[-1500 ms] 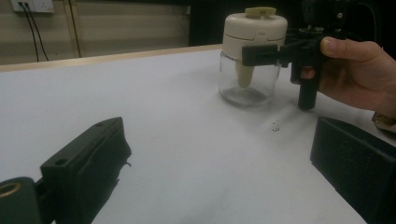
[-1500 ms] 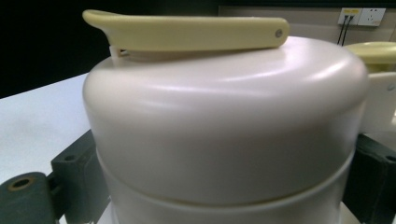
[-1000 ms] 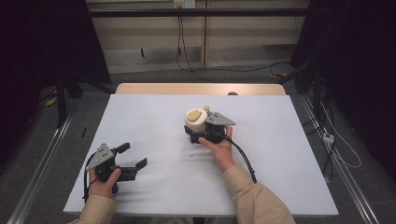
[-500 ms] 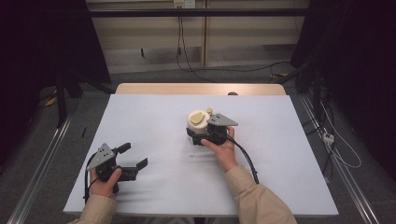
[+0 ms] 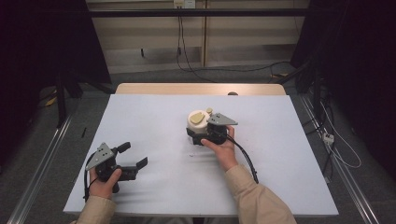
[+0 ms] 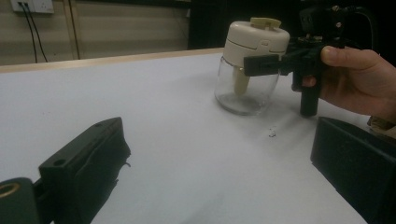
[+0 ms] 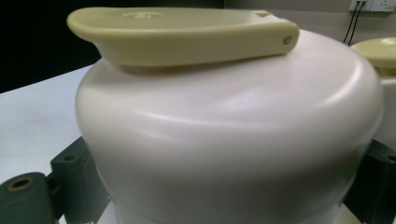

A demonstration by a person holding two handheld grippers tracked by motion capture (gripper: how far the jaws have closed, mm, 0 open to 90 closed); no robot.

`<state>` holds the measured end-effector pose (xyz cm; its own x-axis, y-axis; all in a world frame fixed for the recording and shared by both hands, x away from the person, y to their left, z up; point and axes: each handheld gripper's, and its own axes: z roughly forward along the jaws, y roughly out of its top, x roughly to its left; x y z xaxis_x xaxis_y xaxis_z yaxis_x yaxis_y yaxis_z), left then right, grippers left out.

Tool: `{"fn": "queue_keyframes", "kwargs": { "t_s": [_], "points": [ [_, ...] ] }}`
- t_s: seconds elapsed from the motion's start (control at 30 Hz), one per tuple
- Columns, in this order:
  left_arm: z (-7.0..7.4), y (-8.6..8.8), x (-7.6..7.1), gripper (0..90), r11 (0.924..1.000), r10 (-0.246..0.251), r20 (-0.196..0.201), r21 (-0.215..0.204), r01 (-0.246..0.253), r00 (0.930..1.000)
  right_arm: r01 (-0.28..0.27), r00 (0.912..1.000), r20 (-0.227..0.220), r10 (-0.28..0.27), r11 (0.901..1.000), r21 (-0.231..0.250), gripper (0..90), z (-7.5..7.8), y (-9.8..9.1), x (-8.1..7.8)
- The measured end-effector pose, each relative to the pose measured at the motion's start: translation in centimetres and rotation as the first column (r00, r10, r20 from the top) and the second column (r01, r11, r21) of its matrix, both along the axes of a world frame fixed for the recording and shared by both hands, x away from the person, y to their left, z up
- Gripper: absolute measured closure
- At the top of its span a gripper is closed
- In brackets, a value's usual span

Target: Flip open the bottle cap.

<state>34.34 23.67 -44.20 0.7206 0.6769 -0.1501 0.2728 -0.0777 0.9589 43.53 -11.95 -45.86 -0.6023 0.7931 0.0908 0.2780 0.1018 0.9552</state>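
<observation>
High view: fixed above the person's side, facing forward and down over the whole white table (image 5: 154, 116), floor and wall beyond. Left gripper view: low above the tabletop at the frame's lower left, looking across at the clear glass jar with cream plastic lid (image 6: 250, 65) in the upper right. Right gripper view: pressed close to that lid (image 7: 224, 121). All three views share the jar (image 5: 198, 122).

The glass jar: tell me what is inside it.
Through the clear wall of the glass jar, a cream stem hangs down from the cream lid; the bottom looks faintly dusty. The lid hides the stem's top.
</observation>
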Motion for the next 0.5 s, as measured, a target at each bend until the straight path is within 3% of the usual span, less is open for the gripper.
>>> {"fn": "queue_keyframes", "kwargs": {
  "t_s": [0.27,0.5],
  "points": [
    [0.9,-0.9,0.5,3.3,0.9997,0.011,0.004,-0.022,-0.011,0.9999,-0.002,1.0,0.001,0.002,1.0,0.001,6.8,0.0,0.0,-0.1],
    [1.6,-2.5,1.0,6.1,0.9995,-0.019,-0.008,-0.023,0.019,0.9998,0.0,1.0,0.0,0.0,1.0,-0.003,6.8,0.0,0.0,-0.1]
  ]
}}
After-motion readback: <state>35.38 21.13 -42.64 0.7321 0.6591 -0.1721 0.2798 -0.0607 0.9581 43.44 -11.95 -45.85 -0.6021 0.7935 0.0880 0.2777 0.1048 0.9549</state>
